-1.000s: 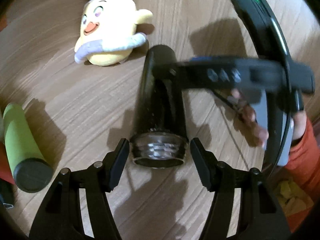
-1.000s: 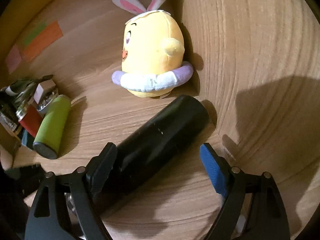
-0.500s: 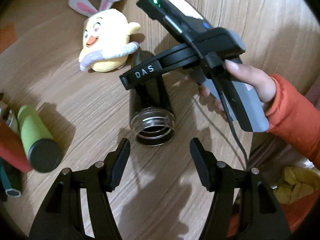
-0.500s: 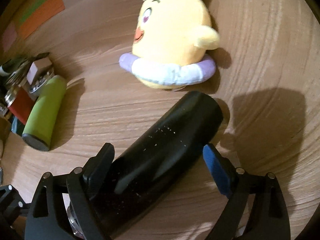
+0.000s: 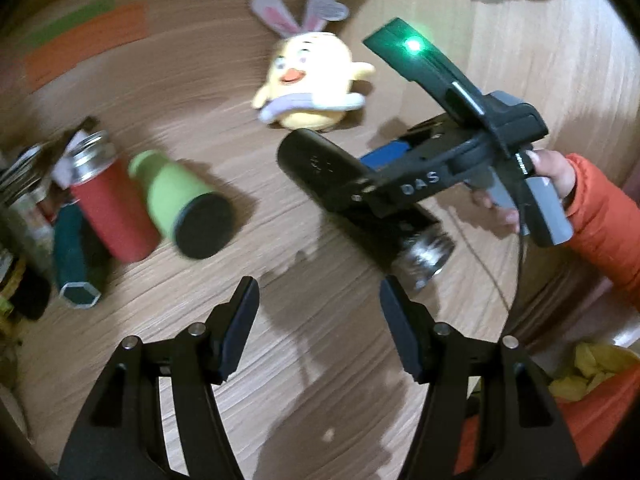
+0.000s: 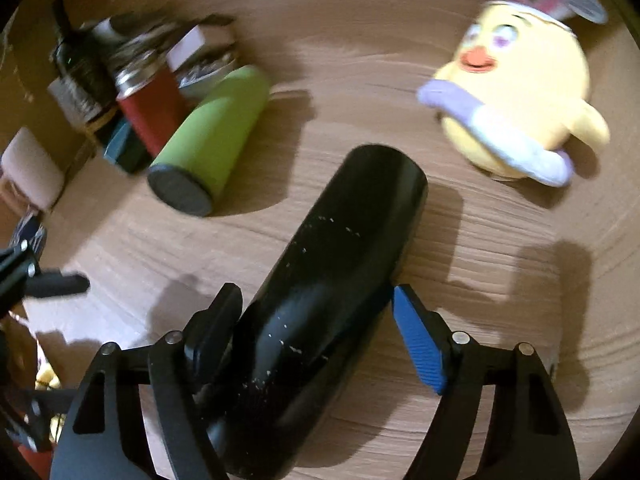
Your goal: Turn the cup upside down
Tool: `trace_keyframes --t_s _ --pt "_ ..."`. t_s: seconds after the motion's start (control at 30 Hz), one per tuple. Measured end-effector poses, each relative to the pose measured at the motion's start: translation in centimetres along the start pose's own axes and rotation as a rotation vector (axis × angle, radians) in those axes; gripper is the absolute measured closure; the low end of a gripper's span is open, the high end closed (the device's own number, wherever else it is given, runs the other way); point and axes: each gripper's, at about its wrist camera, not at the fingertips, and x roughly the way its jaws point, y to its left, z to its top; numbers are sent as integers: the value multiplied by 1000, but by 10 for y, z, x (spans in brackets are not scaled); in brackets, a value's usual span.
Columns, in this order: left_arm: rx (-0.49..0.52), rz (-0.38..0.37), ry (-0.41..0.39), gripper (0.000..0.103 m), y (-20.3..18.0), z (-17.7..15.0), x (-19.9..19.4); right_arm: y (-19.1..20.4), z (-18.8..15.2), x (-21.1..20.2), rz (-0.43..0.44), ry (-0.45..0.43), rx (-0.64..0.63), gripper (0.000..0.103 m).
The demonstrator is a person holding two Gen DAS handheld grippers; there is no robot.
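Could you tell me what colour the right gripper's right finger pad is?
Blue pad, clearest in the right wrist view.

The left wrist camera looked down from above and back of the black cup (image 5: 320, 168), facing the plush chick (image 5: 312, 88) beyond it. The right wrist camera sat close over the cup (image 6: 340, 280). Both views shared the cup, chick (image 6: 516, 100) and green bottle (image 5: 180, 196) (image 6: 212, 136).

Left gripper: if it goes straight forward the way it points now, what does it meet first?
Probably the bare wooden table: the left gripper is open and empty. The black cup, held by the right gripper, lies farther on and rightward; depth is unclear.
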Motion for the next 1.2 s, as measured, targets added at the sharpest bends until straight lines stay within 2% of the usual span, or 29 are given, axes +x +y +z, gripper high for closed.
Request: trace_keyframes --t_s 0.2,0.43,0.53,0.7,0.8,1.0,1.07,1.1,1.13,1.2 --pt "-43 36 1 40 13 -10 -3 2 21 19 30 99 0 28" --pt "-60 36 -12 40 13 -13 -4 -9 44 58 106 211 75 28" --pt "-67 31 -20 40 12 -13 -6 -5 52 71 78 217 63 27" --pt "-81 15 -16 40 11 -9 -2 -1 58 75 61 170 91 33" --pt "-105 -22 0 40 11 -4 5 4 51 68 63 122 96 36" --pt "-136 -102 24 40 3 8 22 20 35 25 79 0 49 38" --pt "-158 -151 25 40 1 11 28 25 30 5 90 -49 30 39" --pt "-170 -170 25 38 0 13 30 23 32 0 96 -60 26 39" --pt "-183 -193 24 32 0 15 32 24 29 -9 104 -83 24 40" --pt "-222 -248 3 31 -2 19 36 25 24 -24 91 -119 11 40"
